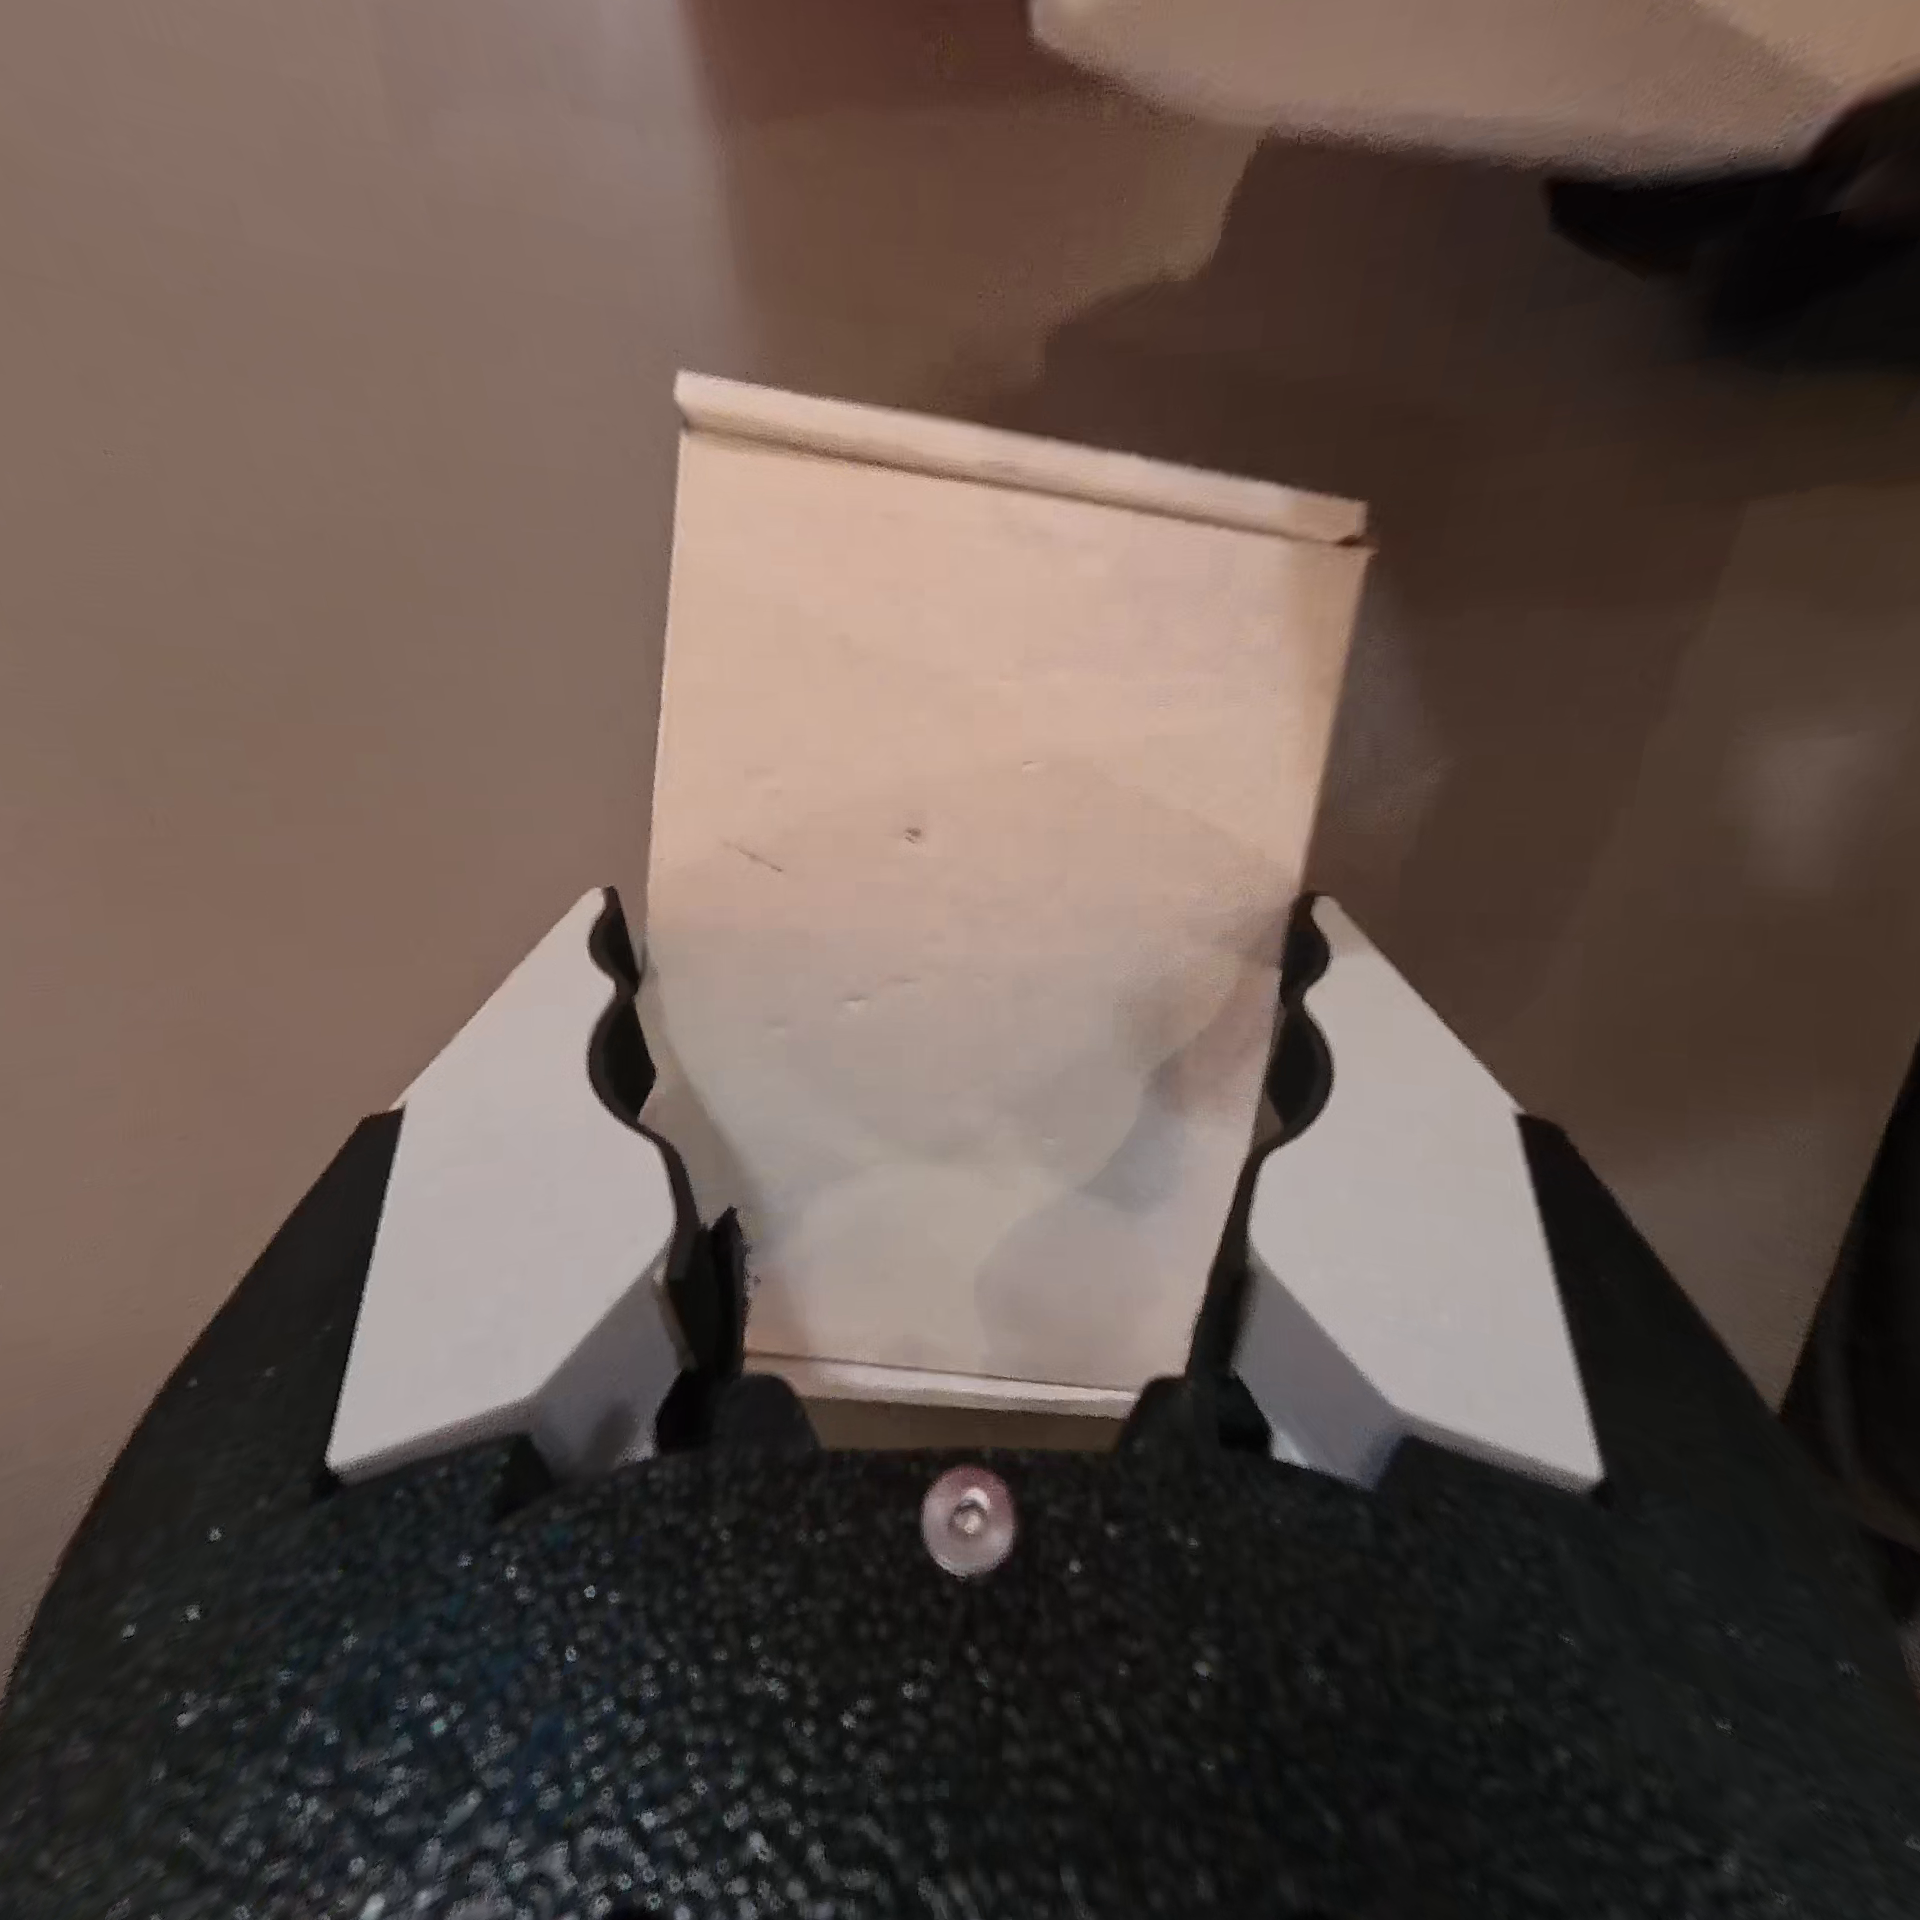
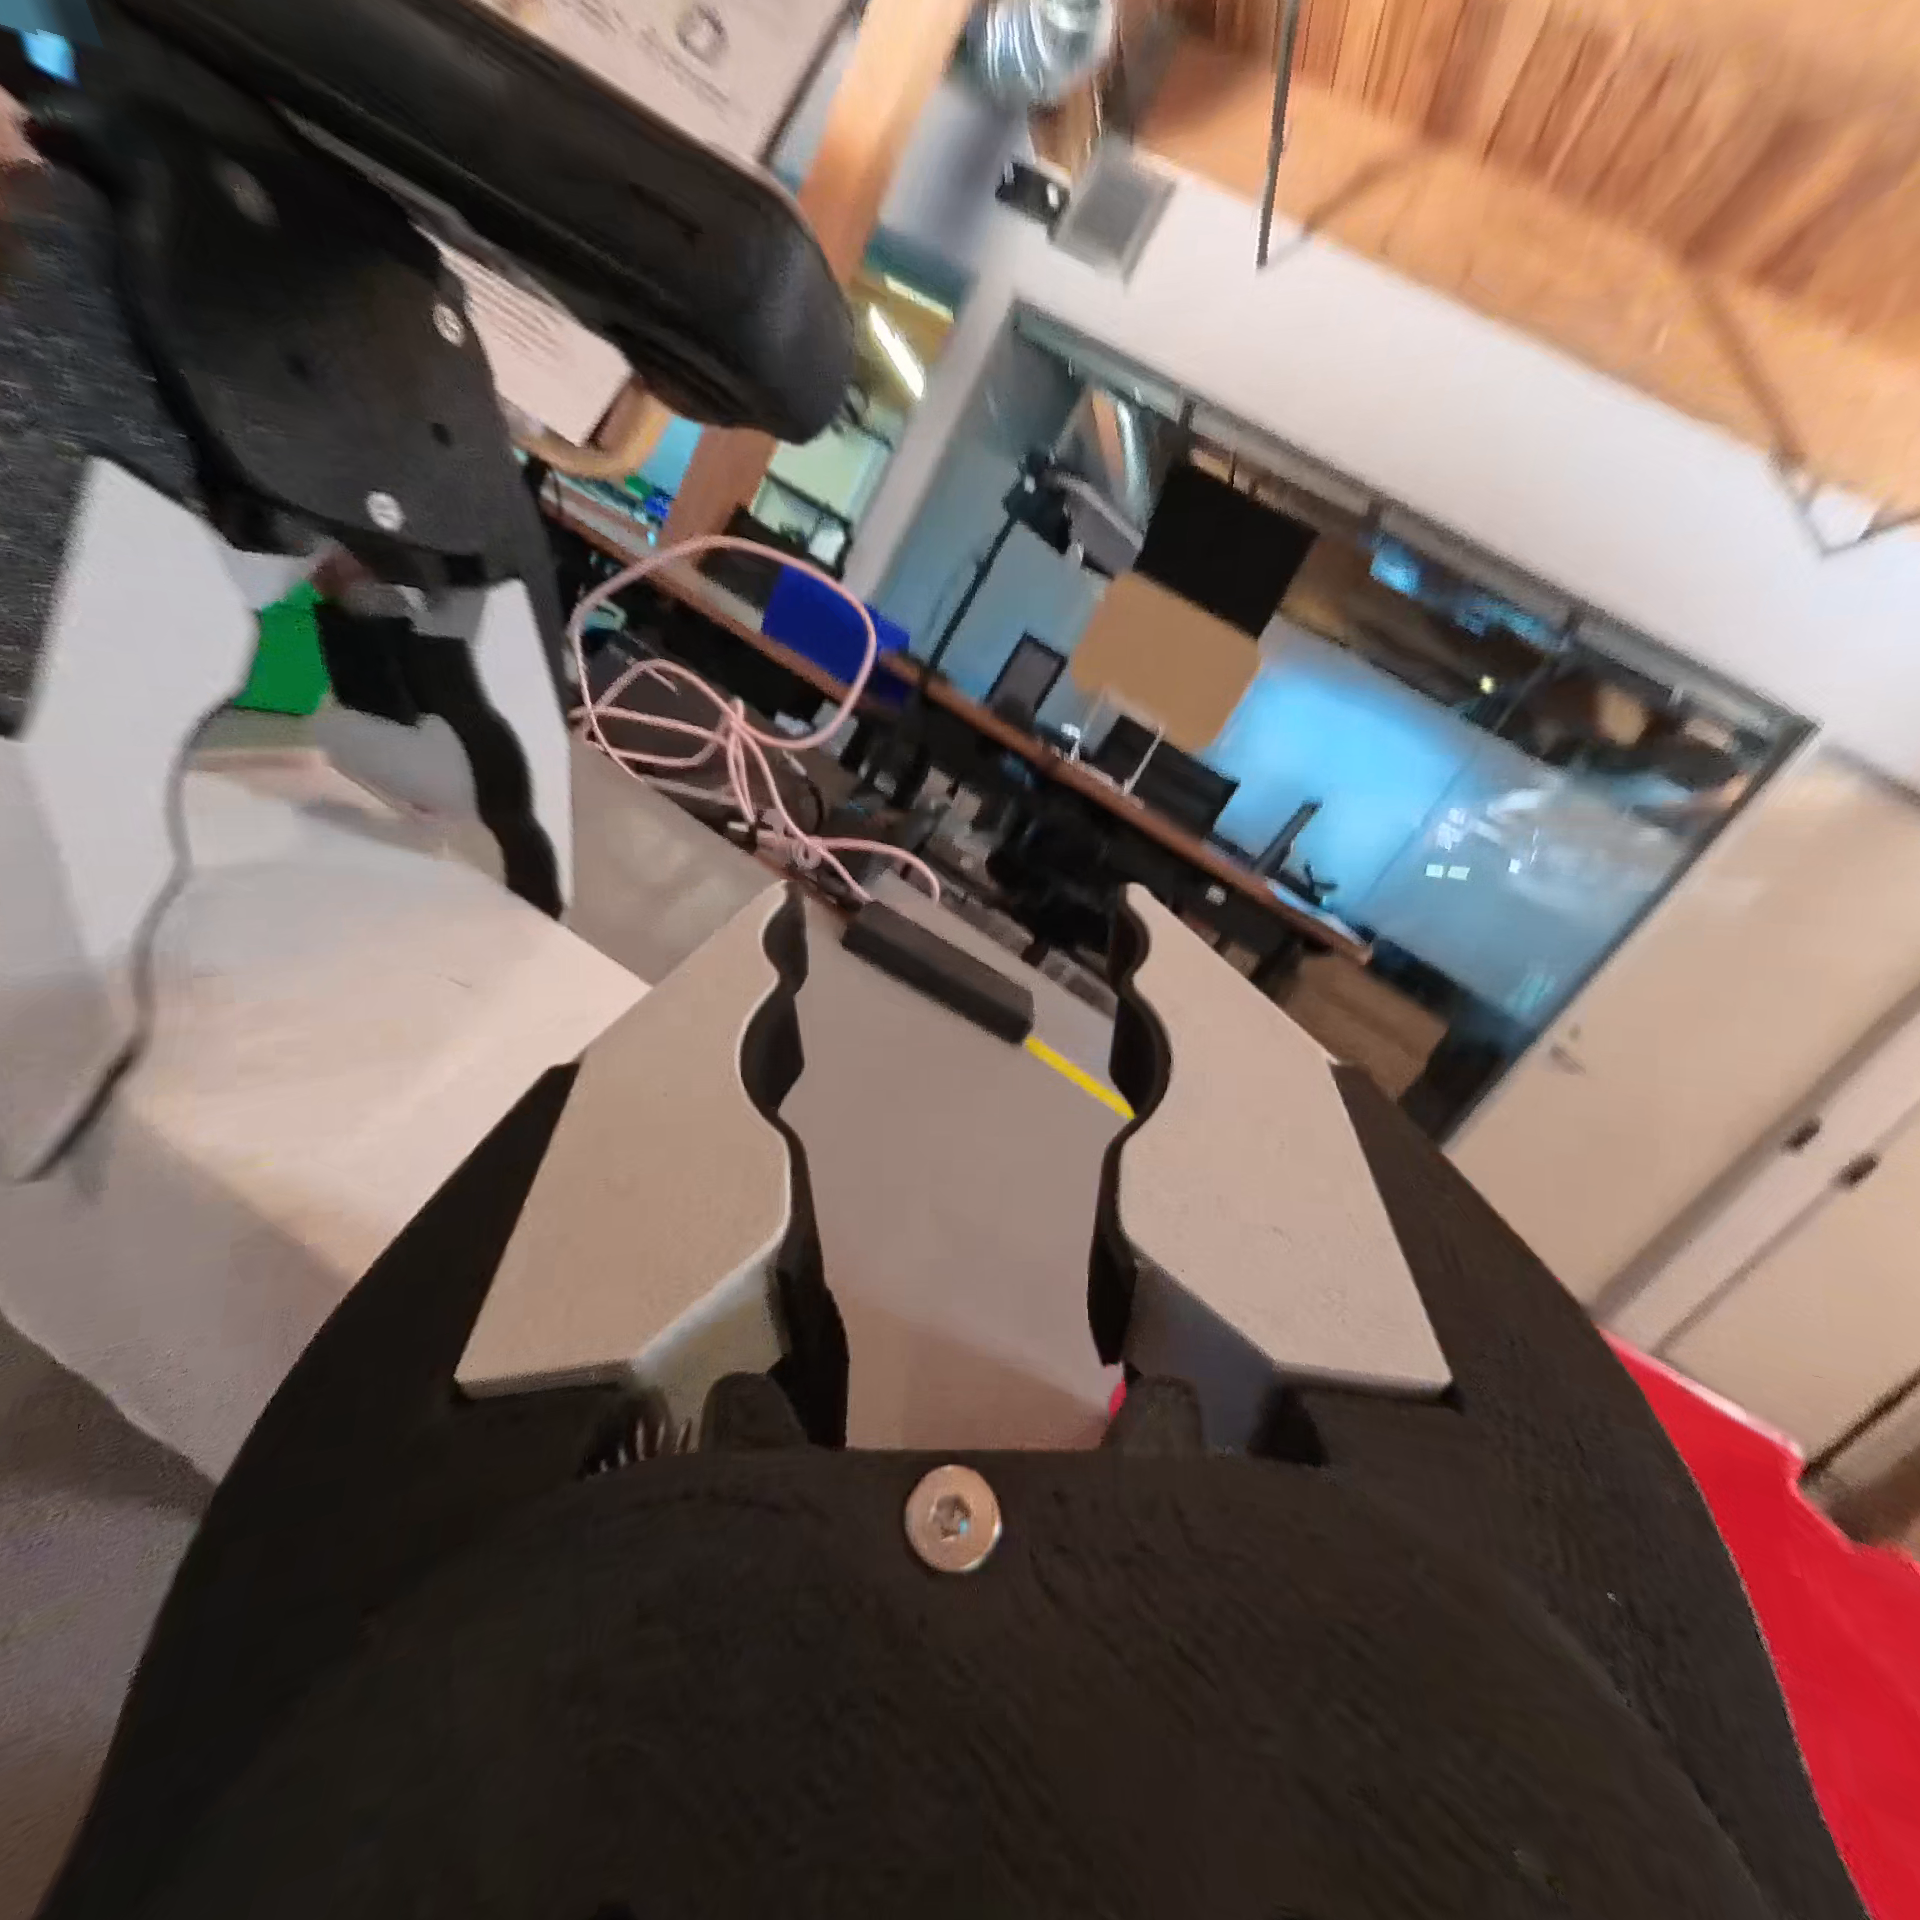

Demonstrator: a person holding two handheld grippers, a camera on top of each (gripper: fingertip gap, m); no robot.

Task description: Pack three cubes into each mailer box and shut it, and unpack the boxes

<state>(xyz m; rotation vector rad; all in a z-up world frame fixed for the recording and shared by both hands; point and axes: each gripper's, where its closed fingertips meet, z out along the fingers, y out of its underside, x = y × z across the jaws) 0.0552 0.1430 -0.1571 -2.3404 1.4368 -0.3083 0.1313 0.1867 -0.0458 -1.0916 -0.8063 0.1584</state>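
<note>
Left wrist view only: one pale cardboard mailer box [image 1: 987, 883], shut, its lid seam at the far end, sitting between the fingers of the left gripper [image 1: 956, 977]. Both wavy black pads [image 1: 623, 1039] lie against the box's long sides — clenched on it. Brown table [image 1: 312, 520] underneath. A blurred pale shape crosses the top right corner; cannot tell what it is. Box contents hidden; no cubes visible in either view.

Right wrist view only: the right gripper [image 2: 961, 966] tilted up toward the room, jaws apart, pads touching nothing — released. Through the gap, a grey surface [image 2: 935, 1195] carrying one small black block [image 2: 940, 987] with a pink cable [image 2: 717, 717] looped behind it. The left gripper appears upper left, over a pale box surface [image 2: 312, 1039]. One red patch [image 2: 1818, 1558] at lower right. Behind: long desks [image 2: 1143, 790], a glass partition [image 2: 1507, 779].
</note>
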